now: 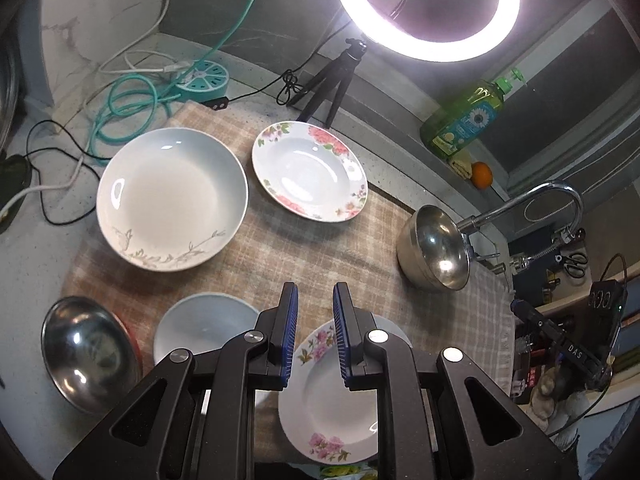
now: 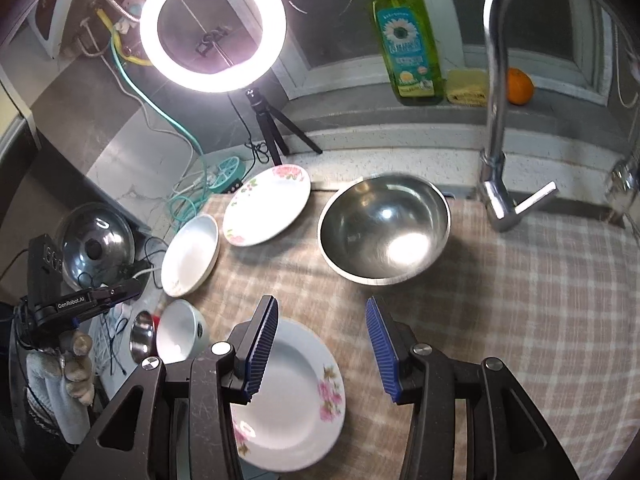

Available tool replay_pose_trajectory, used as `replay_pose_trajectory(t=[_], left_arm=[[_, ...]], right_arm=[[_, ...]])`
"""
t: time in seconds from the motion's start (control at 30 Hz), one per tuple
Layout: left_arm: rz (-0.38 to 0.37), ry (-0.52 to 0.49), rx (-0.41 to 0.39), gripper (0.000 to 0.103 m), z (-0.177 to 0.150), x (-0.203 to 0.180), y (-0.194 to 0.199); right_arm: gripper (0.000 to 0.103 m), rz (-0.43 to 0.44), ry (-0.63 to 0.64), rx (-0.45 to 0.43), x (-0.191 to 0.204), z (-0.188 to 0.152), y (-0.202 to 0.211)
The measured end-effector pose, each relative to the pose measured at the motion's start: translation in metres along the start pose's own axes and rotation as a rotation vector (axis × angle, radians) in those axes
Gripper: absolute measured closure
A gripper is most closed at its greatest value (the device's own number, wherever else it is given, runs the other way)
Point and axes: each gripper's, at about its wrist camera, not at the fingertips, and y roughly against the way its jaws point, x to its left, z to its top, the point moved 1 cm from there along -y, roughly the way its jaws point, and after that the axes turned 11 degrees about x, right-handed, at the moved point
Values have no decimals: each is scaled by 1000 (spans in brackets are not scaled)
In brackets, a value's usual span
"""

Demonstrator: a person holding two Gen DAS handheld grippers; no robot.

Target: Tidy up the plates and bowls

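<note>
In the left wrist view, my left gripper hovers over a floral plate on the checked cloth. Its jaws stand a narrow gap apart with nothing between them. Beyond lie a large white bowl with grey leaves, a second floral plate and a steel bowl. A pale small bowl and another steel bowl sit at the near left. My right gripper is open and empty above the near floral plate, with the steel bowl just ahead of it.
A ring light on a tripod stands at the back of the counter, beside cables and a teal power hub. The faucet, a soap bottle and an orange are at the right. A pot lid lies at the left.
</note>
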Motion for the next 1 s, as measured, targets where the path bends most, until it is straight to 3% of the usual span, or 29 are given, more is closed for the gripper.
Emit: replay_pose_trajectory(t=[0.4, 0.63, 1.0], left_arm=[[-10, -28, 85, 87, 109, 28, -43], [-14, -16, 146, 87, 148, 48, -73], [29, -16, 220, 87, 188, 67, -121]], right_arm=[[61, 8, -49, 32, 33, 97, -55], [61, 26, -108, 95, 34, 126, -104], [61, -16, -128, 184, 33, 163, -167]])
